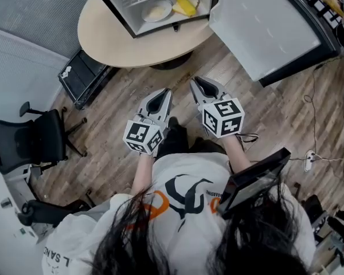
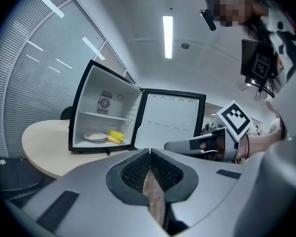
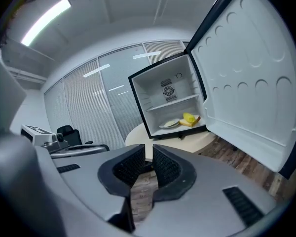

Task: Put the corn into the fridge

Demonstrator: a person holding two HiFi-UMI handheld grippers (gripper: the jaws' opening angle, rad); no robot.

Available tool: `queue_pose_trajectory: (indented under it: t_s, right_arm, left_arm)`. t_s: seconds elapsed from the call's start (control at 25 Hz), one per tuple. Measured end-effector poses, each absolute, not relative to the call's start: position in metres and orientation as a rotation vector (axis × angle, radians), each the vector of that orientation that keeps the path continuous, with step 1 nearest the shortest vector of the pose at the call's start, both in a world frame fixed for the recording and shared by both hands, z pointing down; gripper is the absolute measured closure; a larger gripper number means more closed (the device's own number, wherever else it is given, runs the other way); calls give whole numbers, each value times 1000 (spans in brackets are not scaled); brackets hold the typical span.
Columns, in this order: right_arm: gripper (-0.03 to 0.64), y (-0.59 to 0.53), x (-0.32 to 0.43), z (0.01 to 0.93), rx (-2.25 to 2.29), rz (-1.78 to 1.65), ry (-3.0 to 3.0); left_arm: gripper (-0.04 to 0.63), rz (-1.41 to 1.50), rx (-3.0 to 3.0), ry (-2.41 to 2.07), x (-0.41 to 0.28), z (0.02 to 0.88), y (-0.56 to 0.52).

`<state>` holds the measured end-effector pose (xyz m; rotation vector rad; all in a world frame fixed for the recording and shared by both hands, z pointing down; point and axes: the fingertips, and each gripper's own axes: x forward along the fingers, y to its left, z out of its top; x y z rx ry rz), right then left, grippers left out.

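Observation:
The yellow corn lies on the lower level inside the open mini fridge, beside a white plate. The fridge stands on a round beige table, its door swung wide to the right. Both gripper views show the corn far ahead. My left gripper is shut with nothing in it. My right gripper is shut and empty too. Both are held side by side close to my body, over the wooden floor, well short of the table.
A black office chair stands at the left. A black case sits on the floor under the table's left edge. Cables and a power strip lie on the floor at the right. A dark tablet hangs at my chest.

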<state>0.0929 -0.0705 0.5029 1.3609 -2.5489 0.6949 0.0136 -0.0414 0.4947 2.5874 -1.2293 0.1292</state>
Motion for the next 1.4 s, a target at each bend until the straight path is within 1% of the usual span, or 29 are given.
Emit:
queue_pose_trajectory:
  t_s: [0.16, 0.44, 0.92, 1.4]
  right_arm:
    - [571, -52, 108, 504, 1355, 676, -2527]
    - [571, -22, 119, 505, 1320, 683, -2538]
    - [571, 6, 100, 498, 1199, 631, -2603]
    - [572, 12, 102, 490, 1207, 592, -2617]
  left_arm:
    - [581, 130, 2593, -1236, 31, 493, -21]
    - [581, 152, 2615, -1233, 52, 490, 10]
    - [581, 124, 2613, -1319, 41, 483, 38]
    - [581, 90, 2619, -1350, 35, 475, 48]
